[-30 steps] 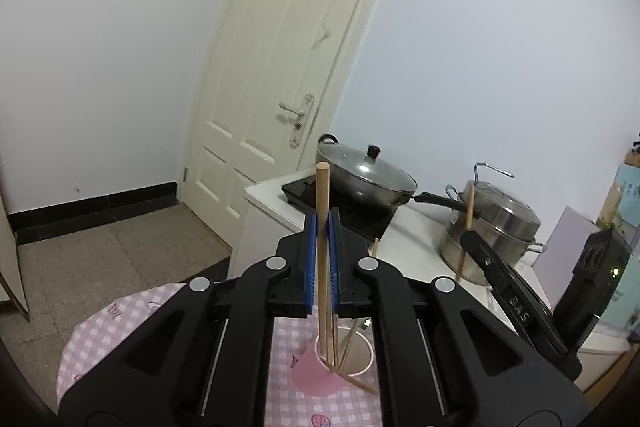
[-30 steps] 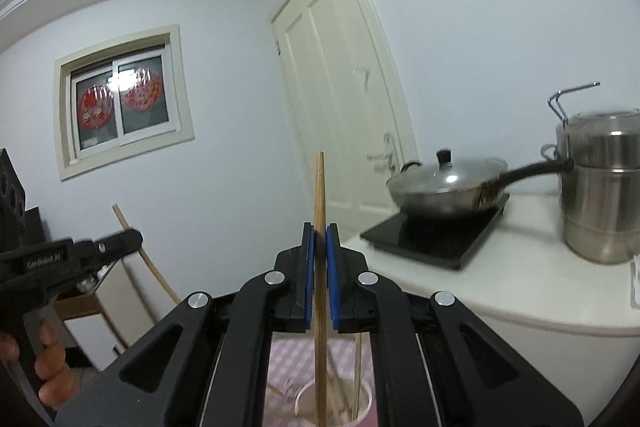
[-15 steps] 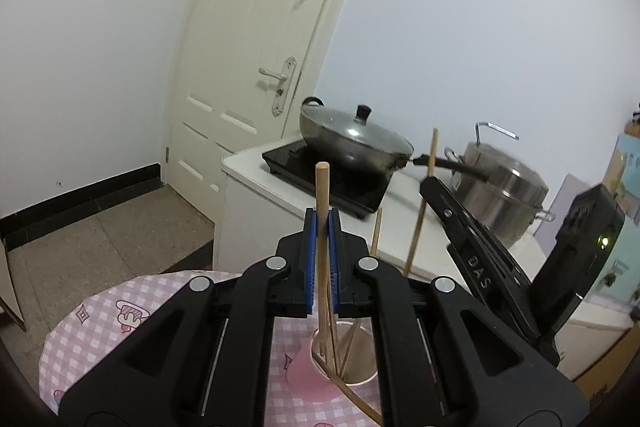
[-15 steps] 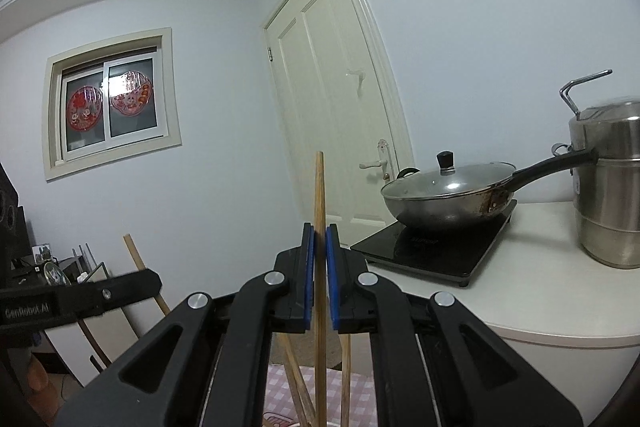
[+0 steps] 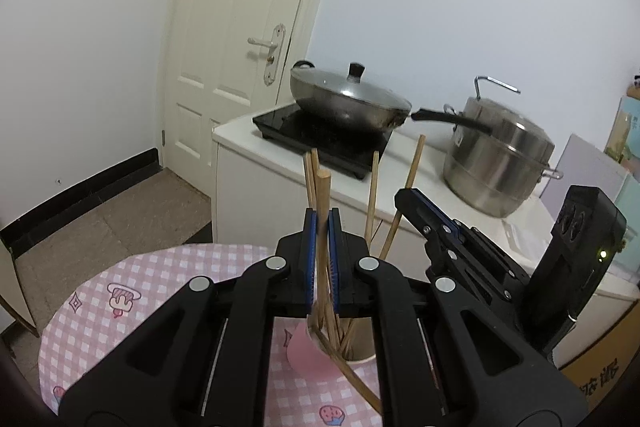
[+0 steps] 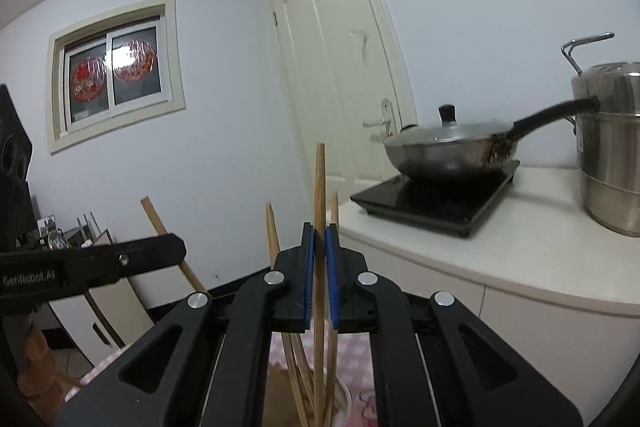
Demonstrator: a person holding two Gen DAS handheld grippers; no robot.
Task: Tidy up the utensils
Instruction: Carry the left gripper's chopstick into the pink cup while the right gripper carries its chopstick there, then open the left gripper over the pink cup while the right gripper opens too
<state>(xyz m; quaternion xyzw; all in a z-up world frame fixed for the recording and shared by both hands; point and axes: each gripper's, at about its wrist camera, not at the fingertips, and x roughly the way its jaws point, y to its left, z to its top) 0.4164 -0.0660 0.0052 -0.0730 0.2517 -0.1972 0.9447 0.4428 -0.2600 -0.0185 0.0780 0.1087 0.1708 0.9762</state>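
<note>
My left gripper (image 5: 322, 217) is shut on an upright wooden chopstick (image 5: 323, 187). Its lower end reaches down into a pink cup (image 5: 306, 353) on the pink checked tablecloth (image 5: 140, 291). Several more chopsticks (image 5: 374, 187) stand in that cup, and one leans out over its rim. To the right, my right gripper (image 5: 404, 201) holds a slanted chopstick (image 5: 414, 163) over the cup. In the right wrist view my right gripper (image 6: 319, 229) is shut on its chopstick (image 6: 319, 183), above the cup (image 6: 346, 397). At the left is my left gripper (image 6: 176, 247) with its stick (image 6: 154, 215).
Behind the table stands a white counter (image 5: 240, 131). It carries a lidded wok (image 5: 348, 99) on a black hob (image 5: 288, 125) and a steel steamer pot (image 5: 500, 155). A cream door (image 5: 240, 27) lies beyond, and a cardboard box (image 5: 600, 383) sits at the right. A hand (image 6: 36, 367) grips the left gripper's handle.
Both grippers have sunk toward the cup, each still shut on its chopstick. In the left view the right gripper has dropped lower and closer. More of the standing chopsticks now show.
</note>
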